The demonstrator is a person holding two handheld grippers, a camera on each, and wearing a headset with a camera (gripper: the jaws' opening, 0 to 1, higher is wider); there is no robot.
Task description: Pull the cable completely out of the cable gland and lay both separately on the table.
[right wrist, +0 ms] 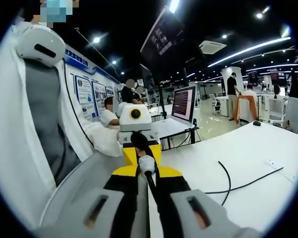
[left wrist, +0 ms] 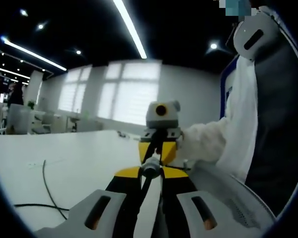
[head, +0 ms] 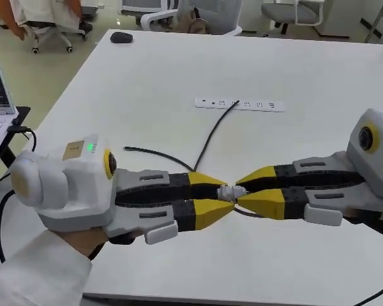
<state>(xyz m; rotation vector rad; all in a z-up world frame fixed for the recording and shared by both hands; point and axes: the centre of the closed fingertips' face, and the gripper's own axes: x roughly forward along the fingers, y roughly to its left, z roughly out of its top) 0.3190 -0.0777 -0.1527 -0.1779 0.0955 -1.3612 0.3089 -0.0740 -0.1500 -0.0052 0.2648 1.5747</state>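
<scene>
Left tongs clamped the cable gland, right tongs its cable just beside — tip to tip, axis straight between them

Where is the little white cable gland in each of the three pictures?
Head view: cable gland lower centre, between left gripper and right gripper.
Left gripper view: just below centre, at its tips.
Right gripper view: just below centre, at its tips.
Shared landmark: black cable on the table.

head: above, looking down at table | gripper views: close, facing each other | shared: cable gland
</scene>
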